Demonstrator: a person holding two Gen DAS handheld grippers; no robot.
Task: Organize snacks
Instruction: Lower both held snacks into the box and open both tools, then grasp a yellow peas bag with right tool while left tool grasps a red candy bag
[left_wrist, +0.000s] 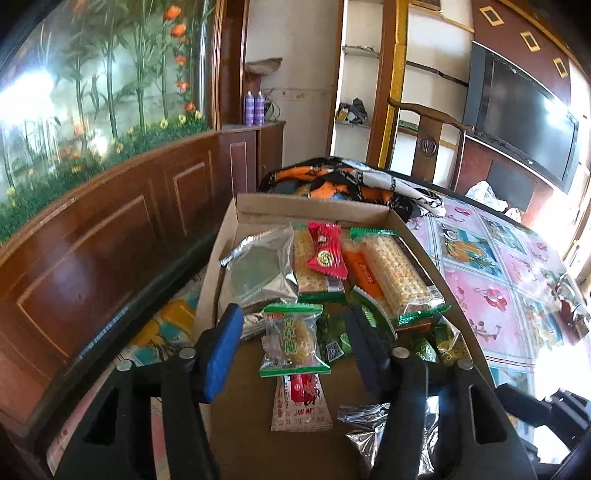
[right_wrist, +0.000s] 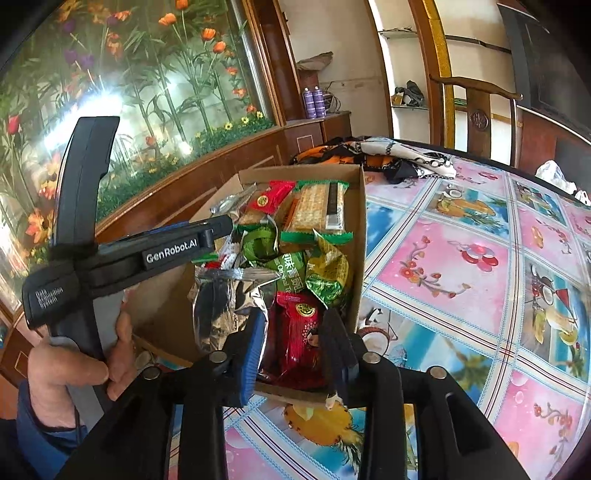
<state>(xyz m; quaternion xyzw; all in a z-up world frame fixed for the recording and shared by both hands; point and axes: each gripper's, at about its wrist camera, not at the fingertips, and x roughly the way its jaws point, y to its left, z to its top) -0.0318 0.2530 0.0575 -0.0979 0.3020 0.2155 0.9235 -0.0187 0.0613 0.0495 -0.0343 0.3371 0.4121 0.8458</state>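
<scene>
A shallow cardboard box (left_wrist: 314, 208) on the table holds several wrapped snacks. In the left wrist view my left gripper (left_wrist: 291, 332) is open above the box, its fingers either side of a clear green-edged candy packet (left_wrist: 293, 341) without touching it. Cracker packs (left_wrist: 395, 277), a red packet (left_wrist: 327, 254) and a silver pouch (left_wrist: 258, 273) lie farther in. In the right wrist view my right gripper (right_wrist: 295, 339) is shut on a dark red snack packet (right_wrist: 301, 339) over the box's near end (right_wrist: 295, 397). The left gripper's body (right_wrist: 170, 251) reaches in from the left.
The table has a pink and blue fruit-print cover (right_wrist: 461, 277). A crumpled orange, black and white cloth (right_wrist: 373, 155) lies beyond the box. A wooden chair (right_wrist: 480, 110) stands behind the table, a wood-panelled wall (left_wrist: 110, 236) to the left. Crumpled foil wrappers (right_wrist: 225, 306) lie in the box.
</scene>
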